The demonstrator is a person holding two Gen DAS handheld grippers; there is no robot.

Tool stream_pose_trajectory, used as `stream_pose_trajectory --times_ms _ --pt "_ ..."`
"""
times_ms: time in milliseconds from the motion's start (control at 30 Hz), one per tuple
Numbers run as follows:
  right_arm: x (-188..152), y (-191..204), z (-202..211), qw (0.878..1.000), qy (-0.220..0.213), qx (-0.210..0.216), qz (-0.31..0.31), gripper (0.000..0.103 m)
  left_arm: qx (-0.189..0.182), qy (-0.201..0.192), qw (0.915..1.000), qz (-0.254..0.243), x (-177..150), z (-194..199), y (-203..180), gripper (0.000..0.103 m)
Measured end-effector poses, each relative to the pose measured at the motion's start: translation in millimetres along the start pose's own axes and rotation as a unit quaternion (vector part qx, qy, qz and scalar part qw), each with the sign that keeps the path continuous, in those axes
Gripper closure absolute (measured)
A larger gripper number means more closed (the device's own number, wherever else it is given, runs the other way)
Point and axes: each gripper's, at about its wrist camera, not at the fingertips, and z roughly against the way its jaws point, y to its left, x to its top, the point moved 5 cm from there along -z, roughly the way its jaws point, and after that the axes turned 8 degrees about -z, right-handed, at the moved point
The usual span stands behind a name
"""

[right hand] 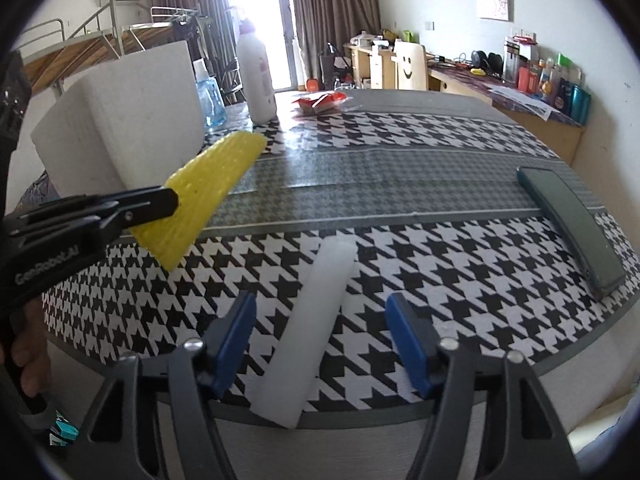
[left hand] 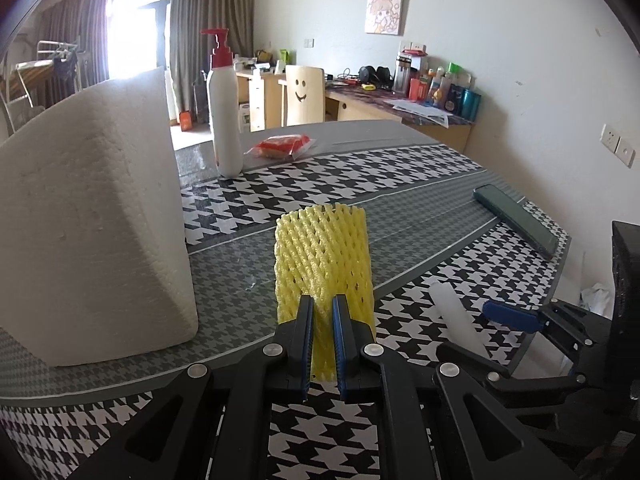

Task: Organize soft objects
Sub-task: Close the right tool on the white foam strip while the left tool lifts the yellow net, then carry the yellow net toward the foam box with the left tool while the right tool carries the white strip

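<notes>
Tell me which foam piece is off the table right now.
The yellow foam net sleeve, pinched in the left gripper and lifted clear. The white foam tube lies on the table between the right gripper's open fingers; the white foam block stands on it.

A lived-in home room, seemingly a one-room flat, is shown. A table covered in a houndstooth cloth is set in the foreground; at twelve o'clock a chair painted with a smiling face is seen, and at one o'clock a desk crowded with bottles and clutter. Curtains at a bright window are placed at eleven o'clock, a cartoon picture is hung on the wall, and a metal bunk bed is seen at ten o'clock.
</notes>
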Motion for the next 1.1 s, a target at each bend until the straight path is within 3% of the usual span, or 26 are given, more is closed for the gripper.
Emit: stream_pose_trajectory --times_ms 633,900,1100 --pt "-9 21 5 0.997 0.008 -0.069 0.018 0.074 0.001 -0.032 0.9995 0.002 -7 31 8 0.093" --pt "-6 17 9 0.999 0.011 -0.050 0.006 0.088 0.008 -0.040 0.9991 0.009 -8 42 14 0.093" --pt "9 14 15 0.999 -0.001 -0.035 0.001 0.088 0.009 -0.051 0.9986 0.008 -6 51 17 0.093"
